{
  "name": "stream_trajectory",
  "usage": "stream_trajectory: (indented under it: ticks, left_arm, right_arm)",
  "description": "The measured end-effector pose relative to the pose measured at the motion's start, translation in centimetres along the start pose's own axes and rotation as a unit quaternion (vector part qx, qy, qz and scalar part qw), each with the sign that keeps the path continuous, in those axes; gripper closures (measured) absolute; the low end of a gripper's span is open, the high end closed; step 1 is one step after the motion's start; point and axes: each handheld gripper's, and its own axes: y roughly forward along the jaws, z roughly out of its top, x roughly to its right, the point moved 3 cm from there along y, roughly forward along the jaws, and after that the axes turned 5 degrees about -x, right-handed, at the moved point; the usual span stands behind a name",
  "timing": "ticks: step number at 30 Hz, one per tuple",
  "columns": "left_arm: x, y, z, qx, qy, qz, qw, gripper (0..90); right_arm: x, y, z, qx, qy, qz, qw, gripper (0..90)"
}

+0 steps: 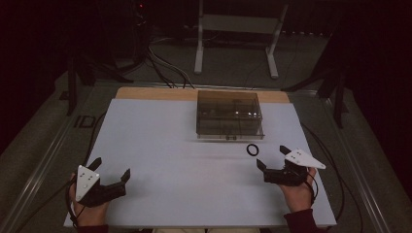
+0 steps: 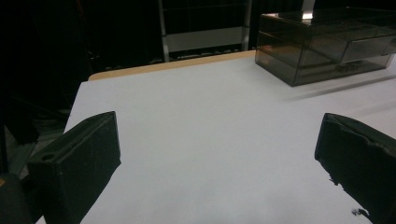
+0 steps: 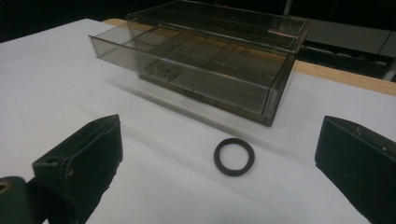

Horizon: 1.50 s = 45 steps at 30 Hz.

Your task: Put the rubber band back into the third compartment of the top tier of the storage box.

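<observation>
Black ring [image 3: 234, 156] on bare white table [image 1: 160, 145], between box [image 1: 228, 114] and wide-open right gripper [image 1: 273, 157].

Left gripper [image 2: 217, 154]: two black jaws rise from the bottom corners, set wide apart, nothing between them.
Desk [image 2: 210, 140]: white surface under and beyond the jaws; a strip of bare wood runs along the far edge.
Smoked plastic drawer box [image 2: 327, 44]: sits toward the far right corner, translucent, inner dividers faintly visible through its walls.
Background: dark, with a pale metal frame [image 2: 205, 37] standing beyond the far edge.
</observation>
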Motion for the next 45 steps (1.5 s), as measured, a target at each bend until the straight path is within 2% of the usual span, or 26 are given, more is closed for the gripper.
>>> stream_trajectory:
  ticks: [10, 21, 32, 38, 41, 45]
  left_arm:
    - [0.1, 0.0, 0.0, -0.002, 0.004, 0.006, 1.0, 1.0]
    - [0.1, 0.1, 0.0, -0.003, 0.004, 0.009, 1.0, 1.0]
    - [0.1, 0.1, -0.1, -0.004, 0.005, 0.009, 0.9999, 1.0]
    - [0.2, 0.1, -0.1, -0.003, 0.005, 0.01, 0.9999, 1.0]
    - [0.2, 0.2, -0.1, -0.004, 0.005, 0.011, 0.9999, 1.0]
    - [0.3, 0.2, -0.1, -0.005, 0.008, 0.01, 0.9999, 1.0]
  right_arm:
    - [0.9, 2.0, 1.0, -0.036, 0.008, -0.012, 0.9993, 1.4]
    - [2.2, 4.2, 0.9, -0.074, 0.019, -0.015, 0.9969, 1.6]
    - [2.7, 6.4, 0.3, -0.107, 0.034, -0.022, 0.9934, 5.8]
    - [3.1, 7.7, -0.3, -0.139, 0.045, -0.03, 0.9888, 17.5]
    - [3.2, 8.3, -0.7, -0.154, 0.048, -0.039, 0.9862, 26.8]
    - [3.0, 8.8, -0.9, -0.162, 0.034, -0.039, 0.9854, 41.6]
